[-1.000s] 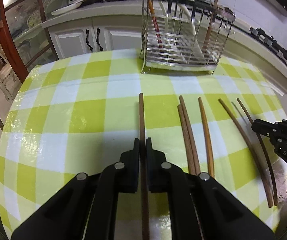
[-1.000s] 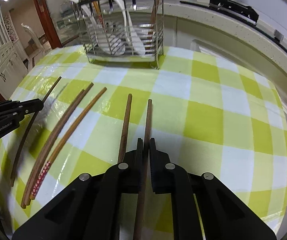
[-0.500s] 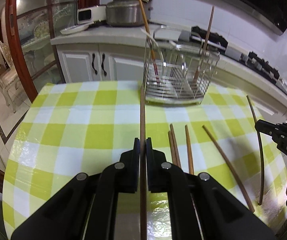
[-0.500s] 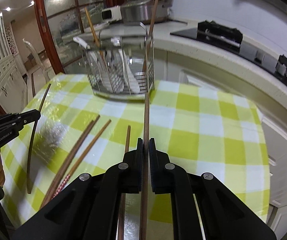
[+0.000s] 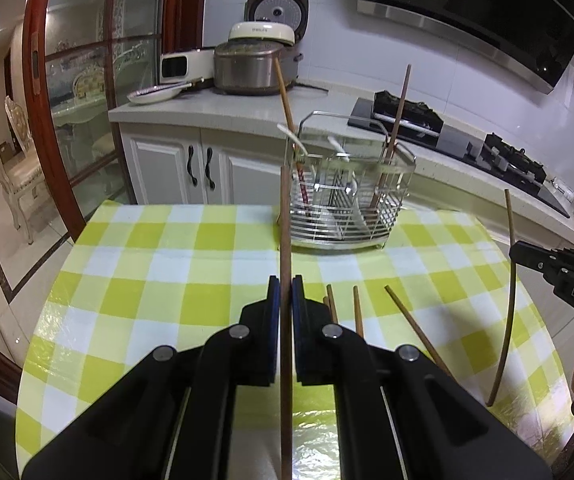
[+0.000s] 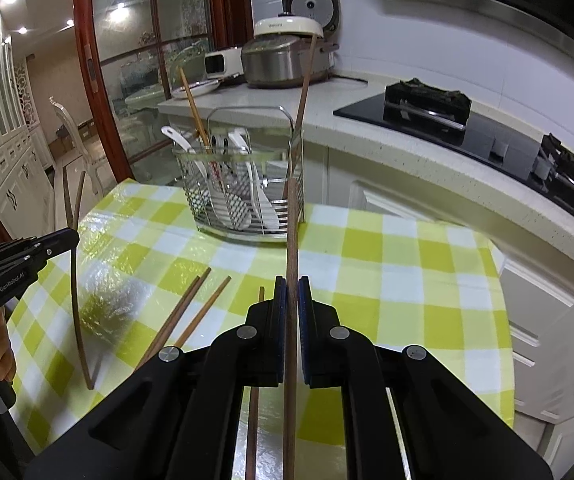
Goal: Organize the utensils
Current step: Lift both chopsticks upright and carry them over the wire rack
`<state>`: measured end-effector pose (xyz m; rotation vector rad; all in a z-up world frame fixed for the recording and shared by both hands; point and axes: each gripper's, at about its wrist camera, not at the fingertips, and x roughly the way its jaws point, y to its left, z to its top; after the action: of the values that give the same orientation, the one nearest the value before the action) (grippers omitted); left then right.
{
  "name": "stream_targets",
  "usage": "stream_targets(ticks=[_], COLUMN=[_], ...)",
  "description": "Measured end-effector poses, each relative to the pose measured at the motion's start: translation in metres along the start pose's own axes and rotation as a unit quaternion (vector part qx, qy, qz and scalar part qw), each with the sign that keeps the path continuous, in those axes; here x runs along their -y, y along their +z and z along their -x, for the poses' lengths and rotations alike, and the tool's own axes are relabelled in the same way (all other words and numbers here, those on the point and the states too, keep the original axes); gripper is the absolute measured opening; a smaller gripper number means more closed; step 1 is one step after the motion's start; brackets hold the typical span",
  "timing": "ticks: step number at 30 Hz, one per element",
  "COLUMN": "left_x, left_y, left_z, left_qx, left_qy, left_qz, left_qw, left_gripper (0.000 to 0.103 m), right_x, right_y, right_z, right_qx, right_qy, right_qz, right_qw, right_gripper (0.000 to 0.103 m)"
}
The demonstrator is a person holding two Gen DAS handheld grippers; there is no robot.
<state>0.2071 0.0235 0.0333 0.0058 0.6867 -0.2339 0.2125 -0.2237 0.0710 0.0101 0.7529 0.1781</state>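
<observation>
My left gripper [image 5: 285, 280] is shut on a brown chopstick [image 5: 285, 220], held above the yellow checked table [image 5: 175, 280] and pointing toward the wire utensil rack [image 5: 347, 208]. My right gripper [image 6: 292, 280] is shut on another brown chopstick [image 6: 293, 232], also raised and aimed at the rack [image 6: 243, 200]. The rack holds white spoons [image 6: 261, 196] and a few upright chopsticks. Each gripper appears at the edge of the other's view, right gripper [image 5: 527, 254] and left gripper [image 6: 67, 242], with its stick. Loose chopsticks [image 5: 415, 324] [image 6: 191, 308] lie on the cloth between them.
Behind the table runs a white kitchen counter [image 5: 215, 108] with a rice cooker [image 5: 255, 64], a plate and a gas hob [image 6: 427, 108]. White cabinets stand below it. A glass partition with a red frame [image 5: 35, 80] and a chair are at the left.
Both grippers have risen, each lifting its chopstick off the cloth. The views have tipped up, so the rack sits lower in frame and the counter shows behind it.
</observation>
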Motion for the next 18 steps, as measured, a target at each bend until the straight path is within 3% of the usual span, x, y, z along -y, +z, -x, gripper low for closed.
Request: stream_targets(ticks=[18], left_x=[0.006], left_y=[0.007], left_z=[0.033], left_qx=[0.044], left_qy=[-0.003], left_qz=[-0.004], left_qw=[0.999], left_gripper=[0.006], right_x=[-0.003], right_y=[0.009], right_z=[0.034], right_qx=[0.035], right_qy=[-0.003], right_qz=[-0.001], right_qw=[0.999], right_gripper=[0.009])
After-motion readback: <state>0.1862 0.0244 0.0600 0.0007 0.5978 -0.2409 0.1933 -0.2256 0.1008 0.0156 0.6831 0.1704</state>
